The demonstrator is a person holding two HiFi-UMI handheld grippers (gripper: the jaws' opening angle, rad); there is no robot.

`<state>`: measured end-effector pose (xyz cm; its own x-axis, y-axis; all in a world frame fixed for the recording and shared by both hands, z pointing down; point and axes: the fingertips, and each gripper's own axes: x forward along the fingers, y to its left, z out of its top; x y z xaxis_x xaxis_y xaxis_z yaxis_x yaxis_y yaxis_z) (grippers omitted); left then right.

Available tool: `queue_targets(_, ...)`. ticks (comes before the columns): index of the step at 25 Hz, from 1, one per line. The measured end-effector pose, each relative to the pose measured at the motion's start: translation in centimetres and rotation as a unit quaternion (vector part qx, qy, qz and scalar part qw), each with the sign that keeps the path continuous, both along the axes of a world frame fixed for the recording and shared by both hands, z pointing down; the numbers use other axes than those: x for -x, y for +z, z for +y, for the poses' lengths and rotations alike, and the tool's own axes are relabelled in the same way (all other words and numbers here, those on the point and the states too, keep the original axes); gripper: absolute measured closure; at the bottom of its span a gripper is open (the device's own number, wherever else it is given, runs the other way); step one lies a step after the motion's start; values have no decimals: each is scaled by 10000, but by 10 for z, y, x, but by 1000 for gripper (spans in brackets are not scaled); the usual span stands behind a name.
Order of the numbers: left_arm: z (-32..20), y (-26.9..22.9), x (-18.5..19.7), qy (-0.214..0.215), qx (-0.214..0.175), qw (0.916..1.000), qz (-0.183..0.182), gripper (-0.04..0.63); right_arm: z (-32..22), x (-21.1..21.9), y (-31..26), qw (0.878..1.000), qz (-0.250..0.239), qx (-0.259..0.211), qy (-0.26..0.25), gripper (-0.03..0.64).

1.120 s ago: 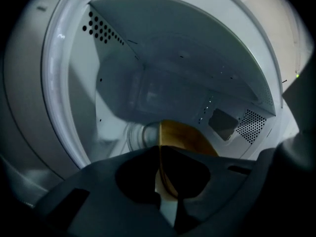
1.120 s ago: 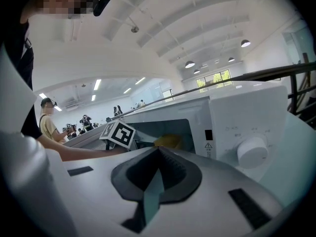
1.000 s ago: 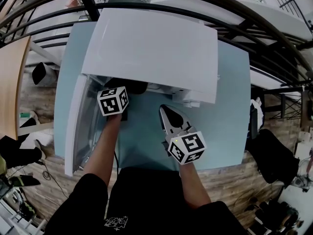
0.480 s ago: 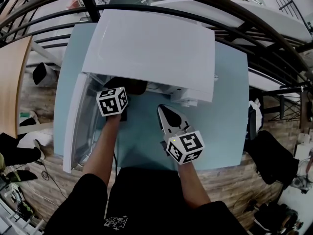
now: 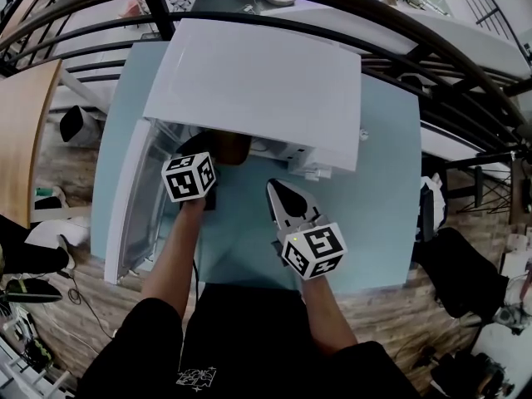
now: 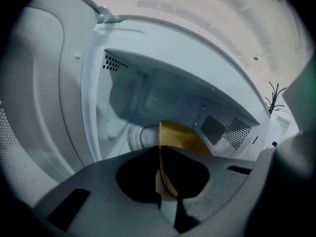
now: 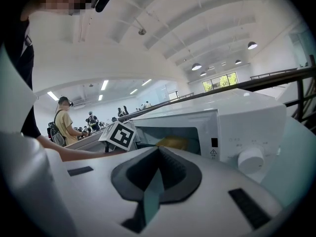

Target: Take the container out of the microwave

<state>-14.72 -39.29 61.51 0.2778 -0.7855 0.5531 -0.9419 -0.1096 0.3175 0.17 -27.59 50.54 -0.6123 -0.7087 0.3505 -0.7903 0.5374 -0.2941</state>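
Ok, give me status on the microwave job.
Left gripper inside microwave, jaws shut on yellow container rim. Right gripper outside, jaws shut, empty. Door open, nothing blocking the way out.

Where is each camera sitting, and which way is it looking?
Left gripper view: rides the left hand-held gripper, looks into the open microwave; its jaws pinch the yellow container by its rim.
Right gripper view: rides the right hand-held gripper, faces the microwave's front and knob; jaws together, the person's left forearm shows.
Head view: on the person's head, looks steeply down at the microwave's top and the table; both forearms and hand-held grippers show.
Shared: both gripper views show the container.
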Motion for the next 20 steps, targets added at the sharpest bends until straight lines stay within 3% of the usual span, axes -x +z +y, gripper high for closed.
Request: queue_targets(20,47,-19,-2,-271,-113,9995,83,571,27,-6,-12,9993,-55,-142,-348,611)
